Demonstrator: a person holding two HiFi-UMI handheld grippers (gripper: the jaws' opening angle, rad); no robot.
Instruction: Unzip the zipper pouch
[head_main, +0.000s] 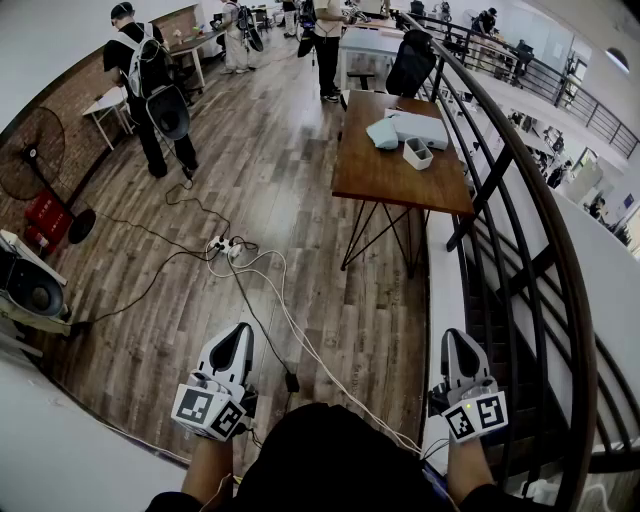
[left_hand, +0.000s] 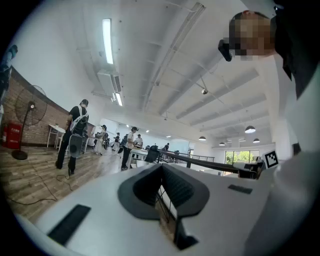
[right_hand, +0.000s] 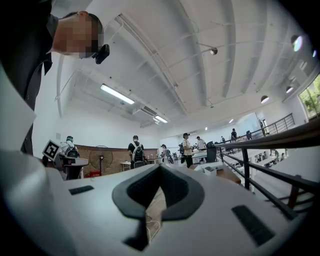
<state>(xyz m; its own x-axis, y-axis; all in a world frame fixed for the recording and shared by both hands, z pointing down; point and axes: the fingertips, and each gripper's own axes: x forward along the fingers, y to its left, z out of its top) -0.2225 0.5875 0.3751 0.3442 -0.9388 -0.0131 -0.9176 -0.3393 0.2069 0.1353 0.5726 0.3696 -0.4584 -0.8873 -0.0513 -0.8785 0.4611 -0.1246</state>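
The pale blue zipper pouch (head_main: 383, 133) lies on a brown wooden table (head_main: 400, 185) far ahead, next to a white box (head_main: 424, 126) and a small white container (head_main: 417, 153). Both grippers are held level close to the person's body, well short of the table. My left gripper (head_main: 238, 338) is shut with nothing in it; in the left gripper view its jaws (left_hand: 161, 170) meet. My right gripper (head_main: 457, 340) is also shut and empty, its jaws closed together in the right gripper view (right_hand: 160, 171). The pouch's zipper is too far off to make out.
A black stair railing (head_main: 520, 190) curves along the right. Cables and a power strip (head_main: 224, 246) trail over the wooden floor between me and the table. A person with a backpack (head_main: 150, 90) stands at the left, near a standing fan (head_main: 30, 155). Other people and desks fill the far end.
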